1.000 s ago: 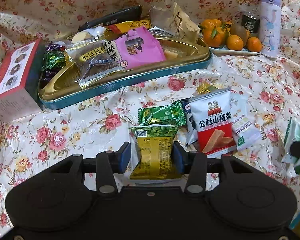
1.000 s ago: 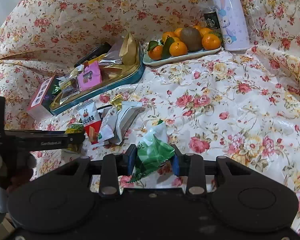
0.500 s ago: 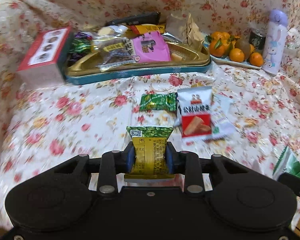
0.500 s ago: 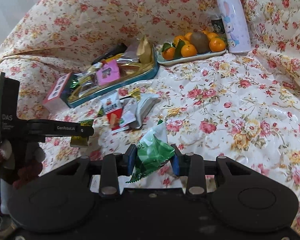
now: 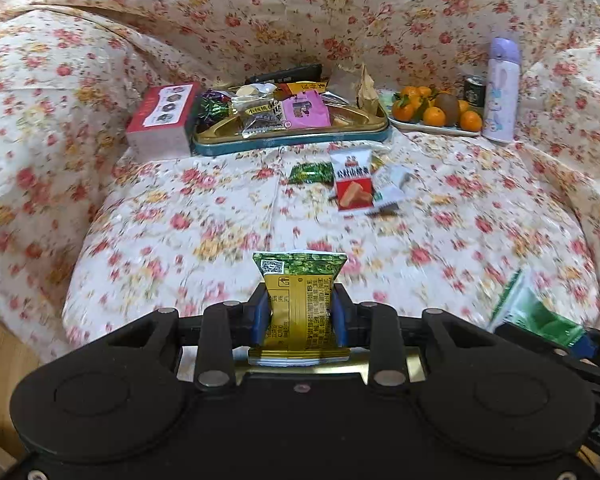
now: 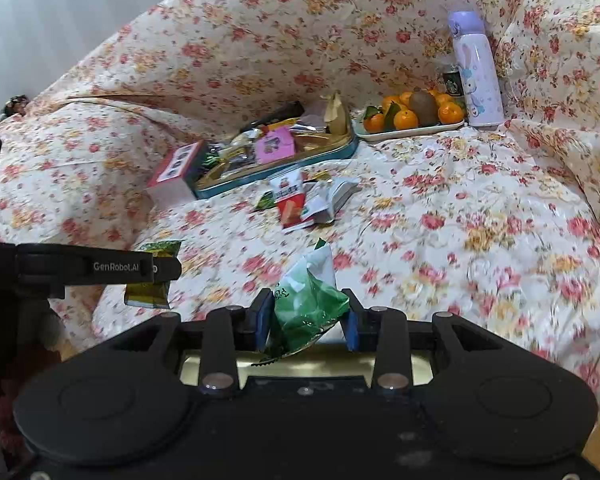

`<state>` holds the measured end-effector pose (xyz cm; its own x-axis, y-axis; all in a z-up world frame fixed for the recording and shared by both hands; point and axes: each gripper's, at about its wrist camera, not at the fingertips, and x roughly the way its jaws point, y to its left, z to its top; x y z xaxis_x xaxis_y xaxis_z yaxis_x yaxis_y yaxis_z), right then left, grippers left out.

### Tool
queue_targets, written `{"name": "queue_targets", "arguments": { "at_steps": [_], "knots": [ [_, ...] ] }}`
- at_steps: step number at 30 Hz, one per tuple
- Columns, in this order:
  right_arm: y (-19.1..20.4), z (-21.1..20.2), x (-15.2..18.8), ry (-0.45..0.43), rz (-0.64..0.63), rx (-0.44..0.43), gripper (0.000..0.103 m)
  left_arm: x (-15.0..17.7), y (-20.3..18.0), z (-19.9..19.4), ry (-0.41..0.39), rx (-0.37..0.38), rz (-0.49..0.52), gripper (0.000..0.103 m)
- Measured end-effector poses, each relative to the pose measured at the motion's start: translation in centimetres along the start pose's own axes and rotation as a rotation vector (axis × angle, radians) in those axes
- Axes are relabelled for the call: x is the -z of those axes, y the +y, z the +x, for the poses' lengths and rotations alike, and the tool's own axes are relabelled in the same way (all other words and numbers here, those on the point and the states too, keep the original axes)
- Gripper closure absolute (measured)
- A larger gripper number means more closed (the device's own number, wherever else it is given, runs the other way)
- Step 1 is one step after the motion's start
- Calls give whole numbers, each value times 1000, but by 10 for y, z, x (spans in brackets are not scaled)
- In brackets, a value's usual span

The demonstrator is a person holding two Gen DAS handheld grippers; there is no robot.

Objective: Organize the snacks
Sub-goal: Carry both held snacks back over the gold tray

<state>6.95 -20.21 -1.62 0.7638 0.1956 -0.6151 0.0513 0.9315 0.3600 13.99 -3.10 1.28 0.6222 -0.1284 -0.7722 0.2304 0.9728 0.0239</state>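
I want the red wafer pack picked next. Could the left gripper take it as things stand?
Probably not: the left gripper is shut on a yellow snack, so the red wafer pack, uncovered, must wait.

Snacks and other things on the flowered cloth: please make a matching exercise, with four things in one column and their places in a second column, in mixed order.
Things:
1. gold-green packet
2. pink packet
3. kiwi
4. red-white packet

Places:
A. on the fruit plate, among the oranges
B. lying on the cloth, in front of the tin
C. between the pads of the left claw
D. in the blue-rimmed tin

Pairs: 1-C, 2-D, 3-A, 4-B
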Motion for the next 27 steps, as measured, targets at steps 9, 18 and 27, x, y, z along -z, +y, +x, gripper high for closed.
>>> {"name": "queue_targets", "arguments": {
  "at_steps": [9, 18, 27],
  "knots": [
    [13, -35, 40, -28, -32, -3, 65, 49, -14, -42, -36, -48, 19, 63],
    [15, -54, 64, -15, -31, -8, 65, 83, -27, -58, -7, -38, 30, 63],
    [10, -52, 78, 47, -19, 17, 65, 107, -31, -51, 64, -42, 31, 63]
  ]
}}
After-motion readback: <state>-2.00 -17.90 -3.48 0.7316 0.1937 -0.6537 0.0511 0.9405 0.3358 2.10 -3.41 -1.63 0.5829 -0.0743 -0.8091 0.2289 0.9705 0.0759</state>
